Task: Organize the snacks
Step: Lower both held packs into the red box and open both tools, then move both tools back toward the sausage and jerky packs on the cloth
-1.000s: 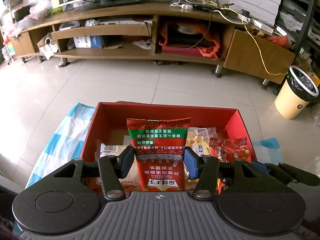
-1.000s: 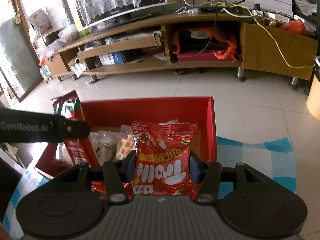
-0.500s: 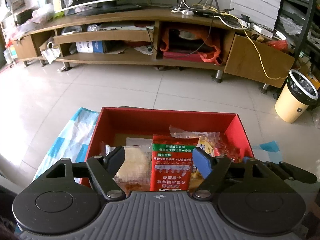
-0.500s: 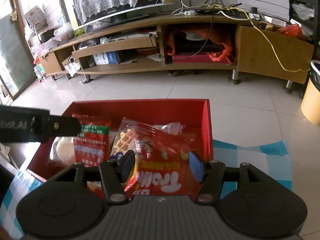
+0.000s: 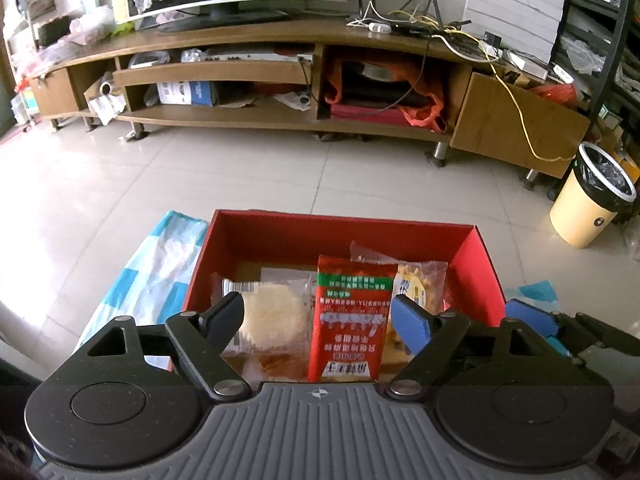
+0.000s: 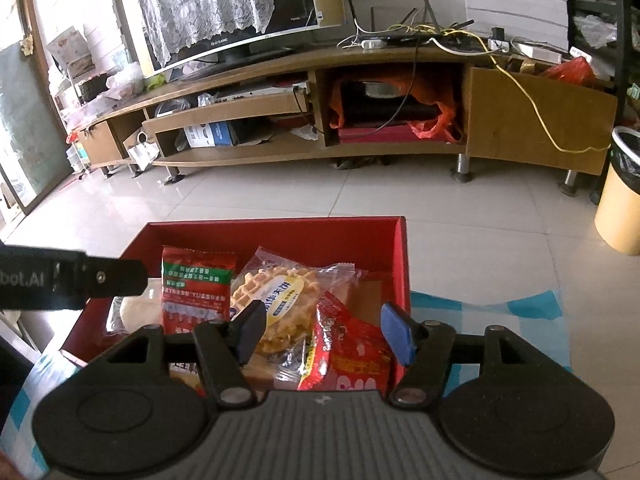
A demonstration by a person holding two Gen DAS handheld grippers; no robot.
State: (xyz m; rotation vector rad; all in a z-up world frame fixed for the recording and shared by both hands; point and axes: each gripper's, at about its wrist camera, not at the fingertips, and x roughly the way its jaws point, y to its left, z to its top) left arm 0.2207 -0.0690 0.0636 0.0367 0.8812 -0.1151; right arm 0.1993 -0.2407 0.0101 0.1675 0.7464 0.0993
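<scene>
A red box (image 5: pixel 340 232) sits on a checked cloth and holds several snack packets. In the left wrist view a red-and-green packet (image 5: pixel 352 320) lies in the box next to a pale rice cracker pack (image 5: pixel 272 316). My left gripper (image 5: pixel 318 308) hangs over them, its jaws opening and its pads clear of the packet. In the right wrist view a red candy bag (image 6: pixel 348 352) rests in the box beside a waffle packet (image 6: pixel 276 292). My right gripper (image 6: pixel 323 314) is above them, jaws opening, with neither pad touching the bag.
A blue-and-white checked cloth (image 5: pixel 152 280) lies under the box on the tiled floor. Behind stand a long wooden TV stand (image 5: pixel 280 68) and a yellow bin (image 5: pixel 592 204) at the right. The left gripper's arm (image 6: pixel 72 280) reaches in from the left.
Both grippers let go of their packets. The red-and-green packet and the red candy bag dropped into the box, and both pairs of jaws spread wider.
</scene>
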